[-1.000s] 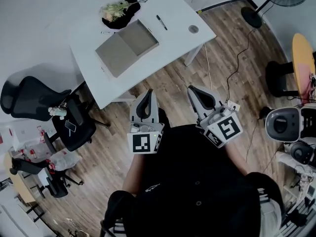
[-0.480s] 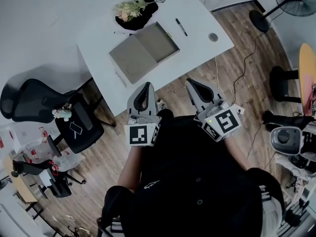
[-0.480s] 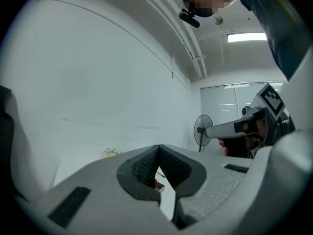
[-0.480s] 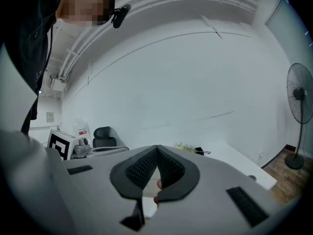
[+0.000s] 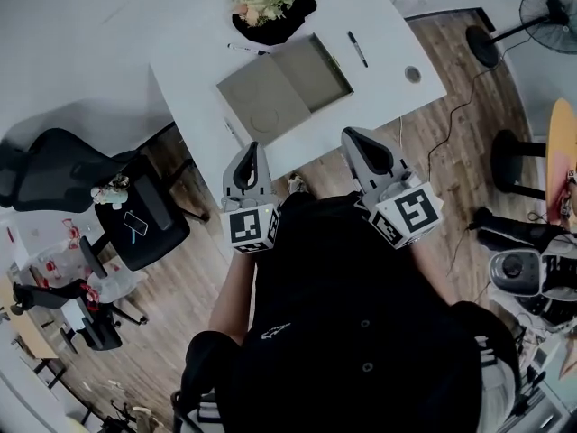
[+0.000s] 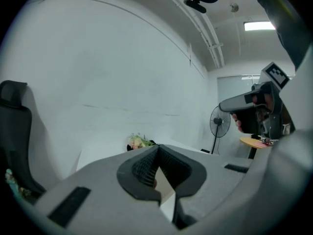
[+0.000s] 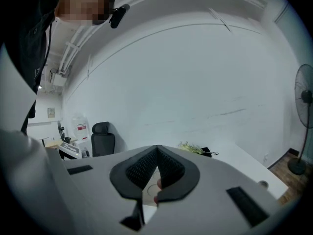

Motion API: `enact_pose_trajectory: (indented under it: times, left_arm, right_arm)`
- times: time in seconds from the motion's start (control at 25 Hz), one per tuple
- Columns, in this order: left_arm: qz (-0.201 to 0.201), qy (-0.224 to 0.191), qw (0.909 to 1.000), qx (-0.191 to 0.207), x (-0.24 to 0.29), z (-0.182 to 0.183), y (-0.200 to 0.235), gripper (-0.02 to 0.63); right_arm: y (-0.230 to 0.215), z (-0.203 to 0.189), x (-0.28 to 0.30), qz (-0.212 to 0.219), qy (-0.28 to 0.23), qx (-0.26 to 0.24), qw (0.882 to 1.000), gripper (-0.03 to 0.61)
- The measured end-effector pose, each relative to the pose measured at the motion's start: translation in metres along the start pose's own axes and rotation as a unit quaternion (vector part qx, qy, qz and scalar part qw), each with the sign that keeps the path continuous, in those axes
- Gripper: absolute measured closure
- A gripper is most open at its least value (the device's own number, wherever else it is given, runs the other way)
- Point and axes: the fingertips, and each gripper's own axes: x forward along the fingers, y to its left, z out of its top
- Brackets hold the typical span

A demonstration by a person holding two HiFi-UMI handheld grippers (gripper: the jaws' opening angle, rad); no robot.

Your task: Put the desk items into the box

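As seen from the head view, looks steeply down on a white worktop point(image 5: 194, 70) at the top of the frame. On it, an open tan box point(image 5: 284, 93) lying flat. Just beyond the box, a bunch of flowers point(image 5: 261, 5) on something black. To the right of the box and apart from it, a black marker point(image 5: 358, 49). Further right, a round grommet point(image 5: 413, 74) near the worktop's edge. Lower down, left gripper point(image 5: 252, 148) and right gripper point(image 5: 348, 134) side by side, held close to the body, tips toward the box, touching nothing. Black office chair point(image 5: 135, 228) on the wooden floor point(image 5: 379, 165) to the left.

From the left gripper view, left gripper point(image 6: 157, 147) with jaws together at the tips, nothing clamped between the pads. Past the tips, the flowers point(image 6: 139, 142). To the right, a standing fan point(image 6: 218, 124) and the right gripper point(image 6: 224, 105). At far left, the chair back point(image 6: 12, 131).

From the right gripper view, right gripper point(image 7: 157, 148) likewise with jaws together and holding nothing. Through the gap behind the tips, a tan panel of the box point(image 7: 149, 190) with a faint circle. Beyond, the flowers point(image 7: 193, 148), the office chair point(image 7: 102, 136), the fan point(image 7: 305, 97) at the right edge.
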Motion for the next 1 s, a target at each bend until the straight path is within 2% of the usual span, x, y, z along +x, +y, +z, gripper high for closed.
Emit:
enact_pose_trajectory:
  times: [0.24,0.56,0.76,0.88,1.0]
  left_arm:
    - [0.064,0.041,0.9953,-0.059,0.012,-0.05,0.059,0.607]
    - [0.128,0.112,0.9833,-0.064,0.025,-0.117,0.106,0.607]
    - [0.125,0.179,0.9695,-0.11,0.043,-0.165,0.118,0.604]
    - [0.131,0.224,0.9588,-0.115,0.055,-0.196,0.125,0.6]
    - [0.131,0.261,0.9493,-0.118,0.063,-0.218,0.127,0.544]
  right_arm:
    - [0.009,-0.004,0.031,0.013,0.02,-0.009,1.0,0.58]
    - [0.012,-0.008,0.062,0.02,0.04,-0.015,0.999,0.58]
    - [0.013,-0.011,0.077,0.015,0.05,-0.024,0.998,0.58]
    - [0.012,-0.015,0.084,0.012,0.06,-0.025,0.998,0.58]
    - [0.009,-0.021,0.085,0.006,0.07,-0.019,0.997,0.58]
